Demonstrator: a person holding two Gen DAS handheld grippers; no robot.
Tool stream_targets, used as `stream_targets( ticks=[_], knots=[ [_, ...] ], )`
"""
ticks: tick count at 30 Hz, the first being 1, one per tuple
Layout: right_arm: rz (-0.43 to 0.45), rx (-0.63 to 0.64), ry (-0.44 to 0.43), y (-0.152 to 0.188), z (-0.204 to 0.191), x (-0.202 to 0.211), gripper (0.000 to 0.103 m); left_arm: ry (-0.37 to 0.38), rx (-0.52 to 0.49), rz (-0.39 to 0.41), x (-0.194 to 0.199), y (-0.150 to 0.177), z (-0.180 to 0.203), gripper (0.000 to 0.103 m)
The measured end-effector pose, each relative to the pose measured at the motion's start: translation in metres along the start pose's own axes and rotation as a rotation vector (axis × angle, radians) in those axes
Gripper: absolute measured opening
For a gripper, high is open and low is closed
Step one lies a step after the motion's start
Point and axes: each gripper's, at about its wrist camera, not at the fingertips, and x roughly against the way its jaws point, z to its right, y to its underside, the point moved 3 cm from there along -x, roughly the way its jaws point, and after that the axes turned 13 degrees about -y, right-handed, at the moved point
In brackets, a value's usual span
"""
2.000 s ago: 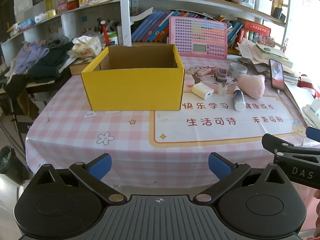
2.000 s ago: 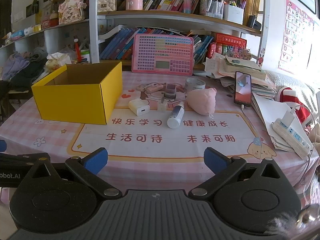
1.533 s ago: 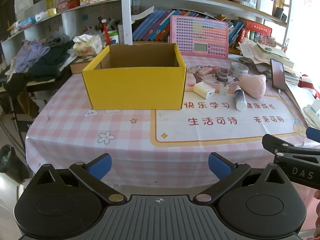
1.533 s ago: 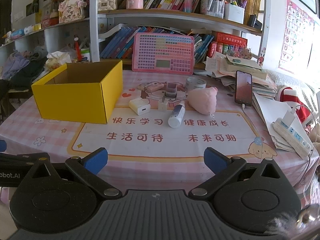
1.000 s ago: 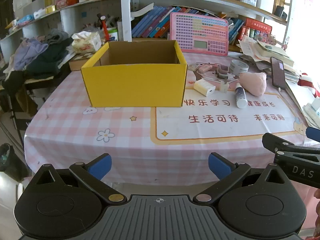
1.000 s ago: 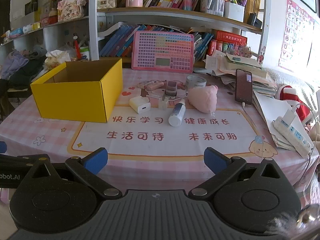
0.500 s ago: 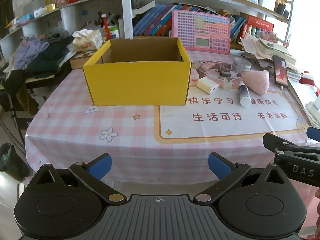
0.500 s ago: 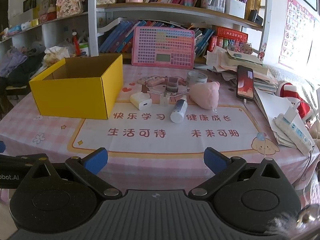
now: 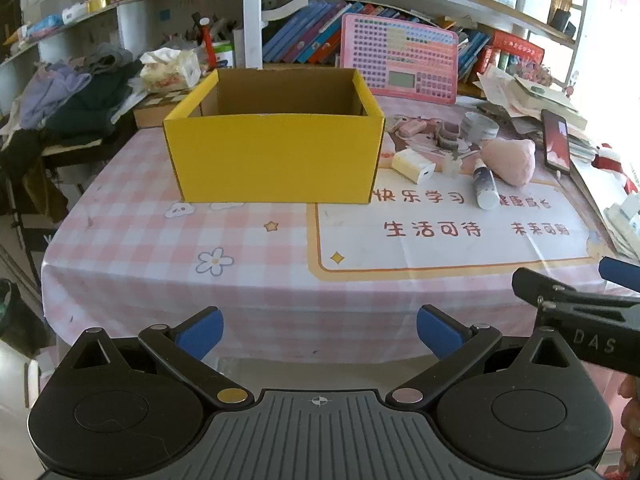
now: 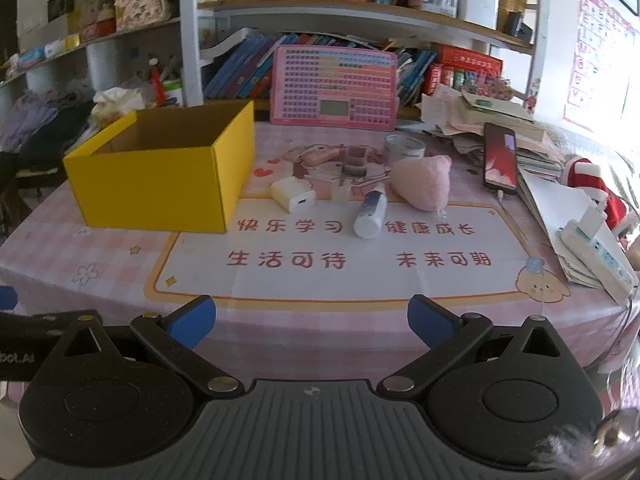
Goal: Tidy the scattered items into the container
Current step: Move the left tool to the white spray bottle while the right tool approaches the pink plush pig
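An open yellow cardboard box (image 9: 276,160) (image 10: 160,184) stands on the pink checked tablecloth; what shows of its inside looks empty. Right of it lie a white charger (image 10: 294,199) (image 9: 414,165), a small clear cube (image 10: 341,194), a white tube (image 10: 371,216) (image 9: 485,188), a pink plush (image 10: 420,184) (image 9: 510,155), a tape roll (image 10: 404,146) and small pink items (image 10: 316,155). My left gripper (image 9: 318,330) is open and empty at the table's near edge. My right gripper (image 10: 310,318) is open and empty, also at the near edge, well short of the items.
A phone (image 10: 499,158) and stacked papers (image 10: 560,200) lie at the right with a power strip (image 10: 596,254). A pink learning board (image 10: 334,86) leans on the bookshelf behind. Clothes (image 9: 68,96) pile up at the left.
Both grippers have moved a little forward and up toward the table; the box and items look nearer and lower in view. Nothing on the table has moved.
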Motion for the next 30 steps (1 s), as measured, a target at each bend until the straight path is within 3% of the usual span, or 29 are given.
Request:
stream_targets(
  ticks=[10, 21, 30],
  knots=[
    [-0.003, 0.007, -0.024, -0.005, 0.007, -0.014, 0.103, -0.014, -0.009, -0.001, -0.009, -0.004, 0.006, 0.103],
    [-0.012, -0.016, -0.025, -0.024, 0.043, -0.039, 0.103, 0.004, -0.045, -0.004, -0.032, -0.026, 0.039, 0.103],
    [-0.005, -0.071, -0.031, -0.047, 0.093, -0.061, 0.103, 0.138, -0.158, 0.027, -0.043, -0.051, 0.095, 0.103]
  ],
)
